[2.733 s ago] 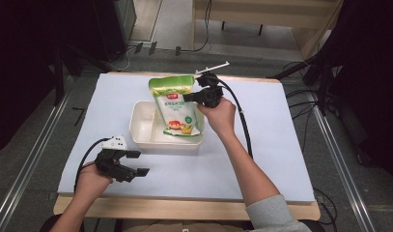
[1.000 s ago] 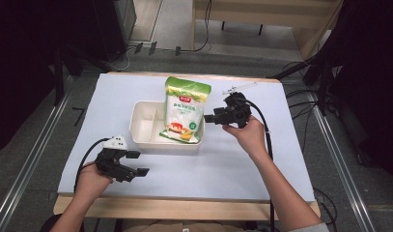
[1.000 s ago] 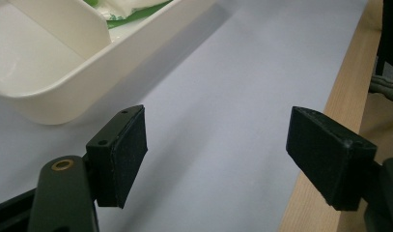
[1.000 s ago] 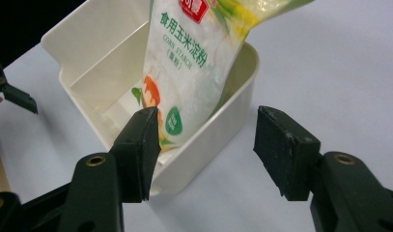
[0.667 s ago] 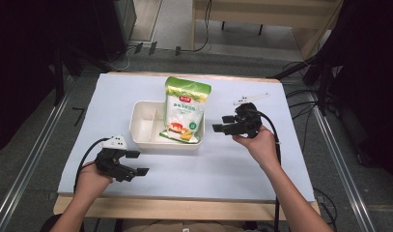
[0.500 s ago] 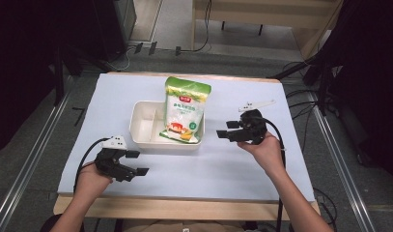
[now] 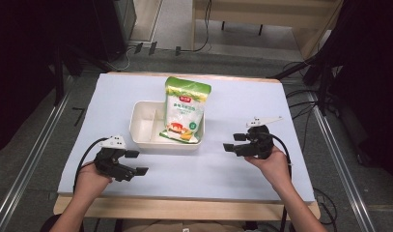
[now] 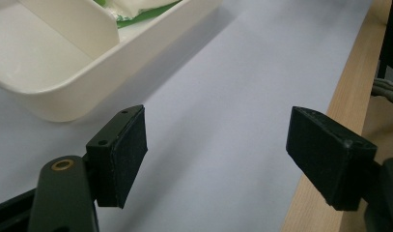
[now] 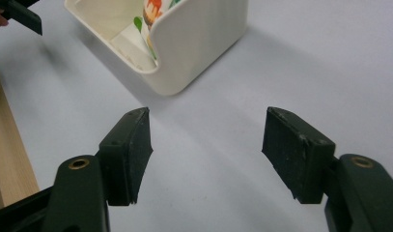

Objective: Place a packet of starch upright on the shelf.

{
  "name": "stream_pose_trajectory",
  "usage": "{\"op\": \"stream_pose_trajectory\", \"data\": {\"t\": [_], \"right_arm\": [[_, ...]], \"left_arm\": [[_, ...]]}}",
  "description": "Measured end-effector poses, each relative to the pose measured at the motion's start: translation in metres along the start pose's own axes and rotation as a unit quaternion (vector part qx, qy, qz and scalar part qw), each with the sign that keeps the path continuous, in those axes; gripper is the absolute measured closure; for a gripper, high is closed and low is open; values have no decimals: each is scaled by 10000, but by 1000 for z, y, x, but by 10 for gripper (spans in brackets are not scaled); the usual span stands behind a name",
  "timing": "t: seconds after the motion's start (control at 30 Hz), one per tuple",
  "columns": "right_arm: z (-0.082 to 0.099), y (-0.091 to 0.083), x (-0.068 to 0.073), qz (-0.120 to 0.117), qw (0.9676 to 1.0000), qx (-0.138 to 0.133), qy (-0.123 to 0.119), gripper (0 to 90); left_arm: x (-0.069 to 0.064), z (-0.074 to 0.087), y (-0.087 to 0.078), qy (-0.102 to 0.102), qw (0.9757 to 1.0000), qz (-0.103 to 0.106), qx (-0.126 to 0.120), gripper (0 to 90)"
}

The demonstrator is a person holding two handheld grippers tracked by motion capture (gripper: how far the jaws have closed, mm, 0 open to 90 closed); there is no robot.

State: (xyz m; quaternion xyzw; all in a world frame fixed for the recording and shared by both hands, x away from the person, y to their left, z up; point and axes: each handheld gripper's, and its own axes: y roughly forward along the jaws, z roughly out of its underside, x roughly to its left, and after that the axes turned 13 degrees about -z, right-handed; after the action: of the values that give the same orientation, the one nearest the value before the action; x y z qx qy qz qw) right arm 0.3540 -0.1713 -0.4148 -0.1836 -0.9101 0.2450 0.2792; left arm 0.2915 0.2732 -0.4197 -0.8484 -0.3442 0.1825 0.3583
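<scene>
1. Presently, the green-and-white food pouch stood propped in the right compartment of the white divided tray, its lower end down inside and its top leaning over the tray's far rim.
2. The tray sat near the middle of the pale blue table mat; its left compartment held nothing visible.
3. The right gripper hung low over the mat to the right of the tray, well apart from the pouch. Its jaws had just been opening and were spread wide, with only bare mat between them in the right gripper view. Nothing was grasped.
4. In that same view the tray's rounded corner lay ahead of the jaws, with a strip of the pouch's printed face showing inside it.
5. The left gripper rested near the front left of the mat, just in front of the tray's near left corner. Its jaws were released and wide apart, empty, over bare mat.
6. The left gripper view showed the tray wall just beyond the left pad, not touching it, and the wooden table edge at the right.
</scene>
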Motion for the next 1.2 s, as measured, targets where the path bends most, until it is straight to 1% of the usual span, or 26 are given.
{"op": "stream_pose_trajectory", "data": {"t": [0.03, 0.17, 0.23, 0.3, 0.37, 0.4, 0.43, 0.47, 0.53, 0.63, 0.8, 0.93, 1.13, 1.2], "right_arm": [[5, 1, -1, 45, 10000, -54, -6, 336], [12, 1, -5, 47, 9999, -84, -47, 335], [14, 2, -7, 37, 9999, -122, -5, 333], [19, 6, -10, 94, 9998, -165, 77, 335], [21, 10, -13, 89, 9998, -61, 156, 346], [21, 10, -13, 89, 9998, -61, 156, 346], [21, 11, -15, 53, 9997, 93, 237, 377], [21, 11, -15, 53, 9997, 93, 237, 377], [22, 11, -17, 51, 9994, 93, 323, 377], [24, 12, -19, 98, 9995, 100, 290, 369], [25, 13, -20, 123, 9993, 130, 318, 364], [25, 13, -20, 135, 9994, 135, 295, 361], [26, 14, -21, 124, 9993, 159, 324, 358], [26, 14, -21, 138, 9993, 165, 318, 356]], "left_arm": [[1, 0, 0, -13, 10000, 11, -8, 230], [0, 0, 1, 2, 10000, 19, 14, 230], [0, 0, 1, 34, 10000, 42, 56, 230], [-1, 0, 1, 71, 9999, 17, 124, 230], [-1, 0, 2, 45, 10000, 36, 77, 230], [-1, 0, 2, 45, 10000, 36, 77, 230], [-1, -1, 2, 55, 10000, 41, 70, 230], [-1, -1, 2, 55, 10000, 41, 70, 230], [-2, -1, 2, 84, 9999, 34, 73, 230], [-2, -1, 3, 72, 9999, 48, 81, 230], [-3, -1, 3, 75, 9999, 62, 81, 230], [-3, -1, 3, 96, 9999, 59, 101, 230], [-3, -1, 3, 111, 9999, 50, 97, 230], [-3, -2, 3, 147, 9998, 45, 123, 230]]}}
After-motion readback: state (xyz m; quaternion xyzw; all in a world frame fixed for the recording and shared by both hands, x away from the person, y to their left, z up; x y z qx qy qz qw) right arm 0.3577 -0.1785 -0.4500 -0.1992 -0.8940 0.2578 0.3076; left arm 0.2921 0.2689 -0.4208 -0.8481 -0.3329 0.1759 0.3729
